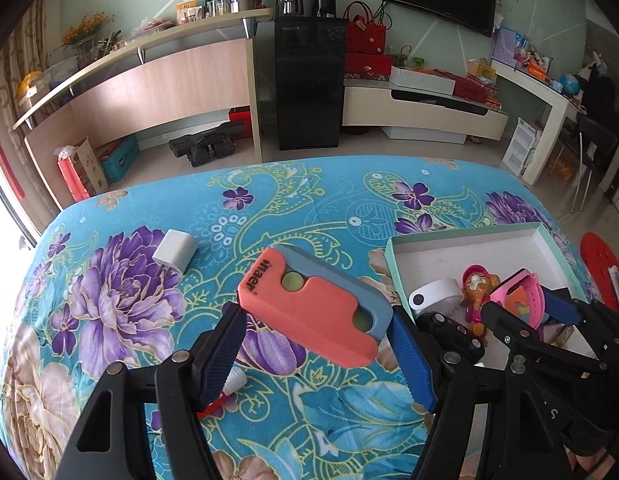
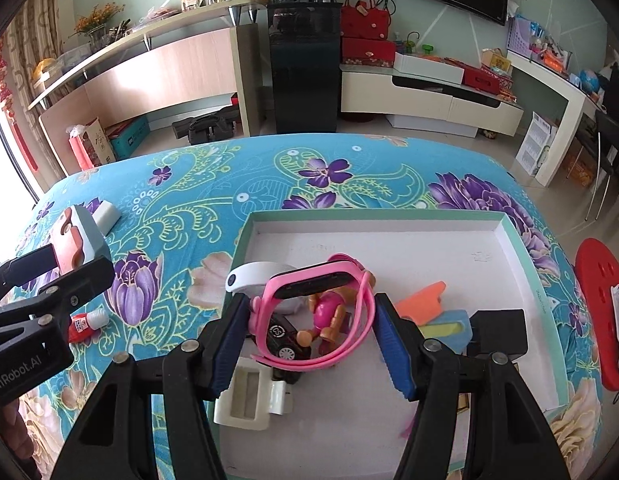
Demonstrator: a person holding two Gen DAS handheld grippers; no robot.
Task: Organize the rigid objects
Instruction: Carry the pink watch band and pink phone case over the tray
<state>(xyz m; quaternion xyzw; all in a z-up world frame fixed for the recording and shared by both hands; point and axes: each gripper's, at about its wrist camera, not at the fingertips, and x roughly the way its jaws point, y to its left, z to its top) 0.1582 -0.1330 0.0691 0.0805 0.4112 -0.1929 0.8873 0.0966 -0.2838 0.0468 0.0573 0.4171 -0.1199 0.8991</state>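
Now, largest first: the floral tablecloth [image 1: 141, 292] fills the lower half of both views. On it, right of centre in the right wrist view, sits the shallow white tray with a green rim [image 2: 521, 264]; in the left wrist view it shows at middle right.

Your left gripper [image 1: 315, 320] is clamped on the coral-and-grey block [image 1: 313, 304], held tilted above the cloth at frame centre, left of the tray.

Your right gripper [image 2: 309, 320] grips the pink wristband [image 2: 309, 312] by its two outer sides, held over the tray's left half.

Below the band in the tray: a pink toy figure [image 2: 329, 312], a small black toy car [image 2: 285, 340], a white band [image 2: 261, 276], an orange piece [image 2: 421, 304].

On the cloth, a white charger plug [image 1: 175, 254] lies left of centre in the left wrist view. A small red-and-white tube [image 2: 87, 322] lies at lower left in the right wrist view.
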